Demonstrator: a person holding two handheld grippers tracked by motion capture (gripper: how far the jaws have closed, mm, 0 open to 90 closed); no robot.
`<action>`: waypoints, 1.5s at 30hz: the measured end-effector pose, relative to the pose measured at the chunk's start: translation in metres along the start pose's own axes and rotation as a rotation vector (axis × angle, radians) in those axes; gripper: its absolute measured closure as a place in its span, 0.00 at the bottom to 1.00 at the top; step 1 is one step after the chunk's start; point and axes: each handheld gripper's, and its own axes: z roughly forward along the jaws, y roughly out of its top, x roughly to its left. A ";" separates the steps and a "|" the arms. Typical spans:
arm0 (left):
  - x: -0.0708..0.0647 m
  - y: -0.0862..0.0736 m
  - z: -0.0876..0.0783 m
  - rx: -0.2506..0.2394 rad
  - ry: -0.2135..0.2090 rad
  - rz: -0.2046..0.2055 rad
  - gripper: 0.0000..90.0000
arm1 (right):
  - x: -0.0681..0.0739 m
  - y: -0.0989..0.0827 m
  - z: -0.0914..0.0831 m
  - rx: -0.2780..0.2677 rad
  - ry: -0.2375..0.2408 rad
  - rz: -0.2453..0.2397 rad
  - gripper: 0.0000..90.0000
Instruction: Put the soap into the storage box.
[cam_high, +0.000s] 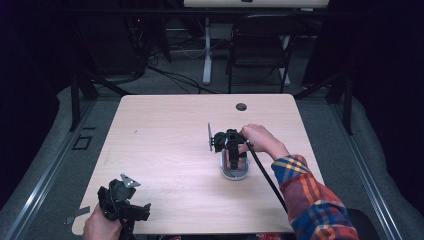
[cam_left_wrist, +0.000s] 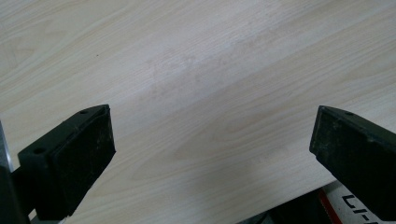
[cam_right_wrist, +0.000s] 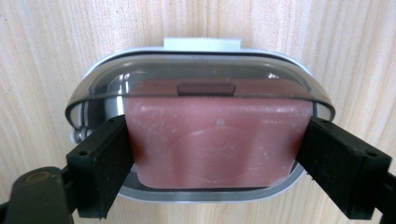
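On the table, right of centre: the soap dish (cam_high: 234, 170) sat there, a clear oval tray with a pale rim, well in from every edge.
Soap bar: a reddish-brown bar of soap (cam_right_wrist: 215, 135) lay in the clear soap dish (cam_right_wrist: 93, 88), a raised oval stamped on its top face, and a small grey tab stuck out from the dish's far rim.
Right gripper: the right gripper (cam_right_wrist: 212, 154) was down over the dish, its two black jaws pressed against the short ends of the bar, pinching the soap between them.
From above: the right gripper (cam_high: 231, 150) stood over the dish, its grey plate at its left side, and the right hand (cam_high: 260, 140) wrapped the handle from the far side.
Sleeve and cable: a plaid sleeve (cam_high: 312, 197) in red, blue and yellow ran off toward the near right corner, with the black cable (cam_high: 267, 177) trailing along it.
Left gripper: well apart, at the near left corner, the left gripper (cam_high: 125, 200) was held in the left hand (cam_high: 100, 227) at the table's edge.
Left jaws: the left gripper (cam_left_wrist: 212, 144) had its jaws spread wide, with bare pale wood of the table (cam_left_wrist: 196, 70) between them and nothing held.
Table: the light wood table (cam_high: 165, 130) had a round cable hole (cam_high: 241, 106) near its far edge.
Beyond: a dark folding chair (cam_high: 260, 45) stood behind the table on grey floor.
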 end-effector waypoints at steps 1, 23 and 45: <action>0.000 0.000 0.000 0.000 0.000 0.000 0.00 | 0.000 0.000 0.000 0.000 0.000 0.000 0.14; -0.001 0.000 0.000 0.004 0.001 -0.001 0.00 | 0.001 -0.010 -0.007 -0.072 0.008 0.050 0.16; -0.001 0.001 0.000 0.008 0.001 0.000 0.00 | 0.013 -0.046 -0.040 -0.142 -0.032 0.107 0.07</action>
